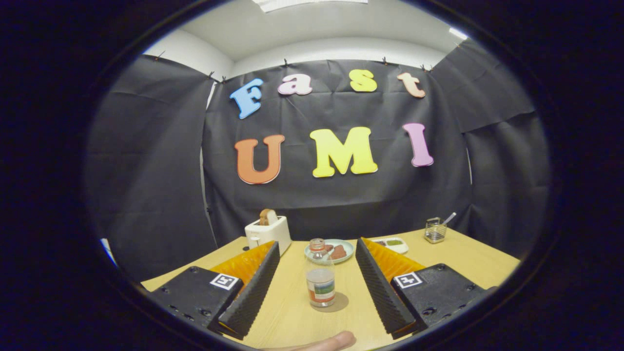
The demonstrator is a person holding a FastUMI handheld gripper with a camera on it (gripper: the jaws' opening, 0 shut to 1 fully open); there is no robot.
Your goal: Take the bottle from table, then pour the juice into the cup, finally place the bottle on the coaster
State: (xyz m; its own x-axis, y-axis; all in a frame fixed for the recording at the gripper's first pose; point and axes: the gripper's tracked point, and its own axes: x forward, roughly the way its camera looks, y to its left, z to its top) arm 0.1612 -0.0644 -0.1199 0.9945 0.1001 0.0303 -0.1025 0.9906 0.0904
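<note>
Closest in, a fingertip (325,342) pokes into view at the near edge of the wooden desk (292,317), just behind the claw (317,258). The claw's two fingers stand wide apart, pressing on nothing, with bare desk between their near ends. Right there in the gap between them stands the bottle (320,273), upright and clear, with a banded label around its lower half, touching neither finger. It sits squarely on a round dark coaster (336,303), whose rim peeks out to the right of the bottle's base. Nothing lies between the fingers and the bottle; the lane on either side of it is free. Beyond the bottle, past the fingertips, rests a pale round plate (334,249) with brownish pieces of food on it, partly hidden behind the bottle's neck. Just to the right of that, a small white dish (391,243) holds something green. Off to the left, beyond the left finger, a white toaster (268,233) stands with a slice of bread (266,217) poking out of its top. Far right at the back of the desk, a small wire holder (435,230) has a utensil handle leaning out of it.
</note>
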